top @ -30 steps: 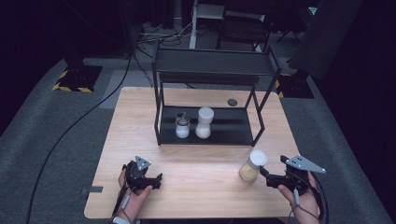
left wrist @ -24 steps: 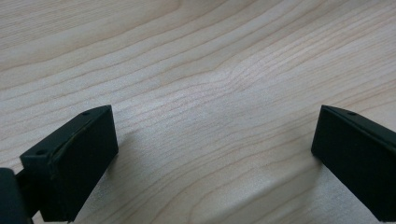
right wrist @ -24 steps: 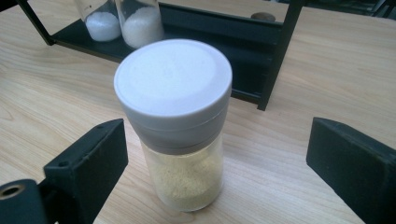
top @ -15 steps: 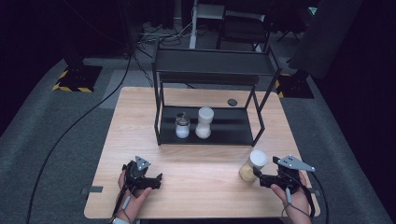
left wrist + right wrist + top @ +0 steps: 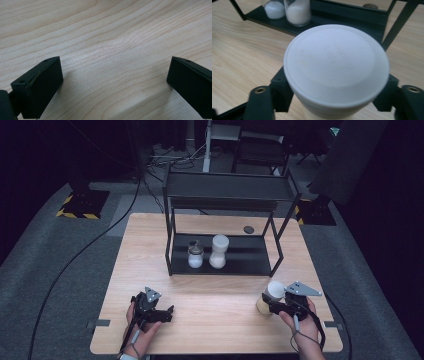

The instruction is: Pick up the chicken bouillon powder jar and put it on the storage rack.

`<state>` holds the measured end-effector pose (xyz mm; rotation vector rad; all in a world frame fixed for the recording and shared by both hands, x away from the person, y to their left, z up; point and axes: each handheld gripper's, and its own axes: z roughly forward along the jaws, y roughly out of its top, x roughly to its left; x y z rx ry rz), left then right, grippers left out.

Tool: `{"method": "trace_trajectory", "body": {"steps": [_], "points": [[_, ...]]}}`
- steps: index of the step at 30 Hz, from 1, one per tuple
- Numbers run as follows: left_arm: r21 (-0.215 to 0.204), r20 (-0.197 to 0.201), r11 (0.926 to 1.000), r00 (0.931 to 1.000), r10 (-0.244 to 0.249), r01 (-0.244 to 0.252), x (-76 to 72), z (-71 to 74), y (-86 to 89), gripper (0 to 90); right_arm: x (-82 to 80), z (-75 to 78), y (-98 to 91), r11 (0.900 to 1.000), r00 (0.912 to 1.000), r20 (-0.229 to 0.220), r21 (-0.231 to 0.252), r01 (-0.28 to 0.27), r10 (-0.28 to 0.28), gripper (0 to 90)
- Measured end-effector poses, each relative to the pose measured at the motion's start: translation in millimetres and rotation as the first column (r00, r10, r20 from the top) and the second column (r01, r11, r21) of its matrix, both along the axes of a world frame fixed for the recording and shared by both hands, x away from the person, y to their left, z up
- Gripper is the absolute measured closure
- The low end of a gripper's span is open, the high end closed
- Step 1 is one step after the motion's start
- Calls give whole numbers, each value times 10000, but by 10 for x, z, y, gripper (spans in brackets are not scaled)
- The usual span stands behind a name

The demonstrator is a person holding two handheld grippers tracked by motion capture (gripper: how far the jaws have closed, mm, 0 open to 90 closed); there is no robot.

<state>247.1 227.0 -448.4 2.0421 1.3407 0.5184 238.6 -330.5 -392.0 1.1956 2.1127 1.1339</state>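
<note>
A jar [image 5: 270, 296] with a white lid and pale tan contents stands on the wooden table [image 5: 210, 295] near its front right corner. My right gripper [image 5: 268, 307] is shut on it. In the right gripper view the white lid of the jar [image 5: 336, 65] sits between the two black jaws, which have just been closing and now press on the jar's sides below the lid. My left gripper [image 5: 168, 312] rests at the front left, held by a hand. Its jaws stand wide open over bare wood in the left gripper view [image 5: 115, 83], with nothing between them.
A black two-level rack [image 5: 250, 264] stands at the table's middle back. On its lower shelf are a small glass jar [image 5: 195, 255] and a taller white-filled jar [image 5: 219, 251]. A small dark disc [image 5: 248, 229] lies behind the rack. Dark floor and cables surround the table.
My right gripper has moved left up to the jar and shut its jaws around it. The left gripper has stayed put.
</note>
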Motion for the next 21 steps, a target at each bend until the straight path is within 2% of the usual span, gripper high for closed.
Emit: {"method": "trace_trajectory", "body": {"steps": [8, 16, 21], "points": [[0, 0, 10000, 10000, 3, -3, 0, 0, -1, 5, 27, 37, 38, 9998, 9998, -95, 127, 146, -145, 345], [37, -11, 9999, 9999, 100, -100, -2, 4, -8, 5, 64, 221, 85, 10000, 9997, 233, -25, -23, 24, 345], [24, -1, 9999, 9999, 165, -165, -5, 1, -11, 5, 101, 327, 150, 9997, 9989, 462, -196, 113, -104, 345]]}}
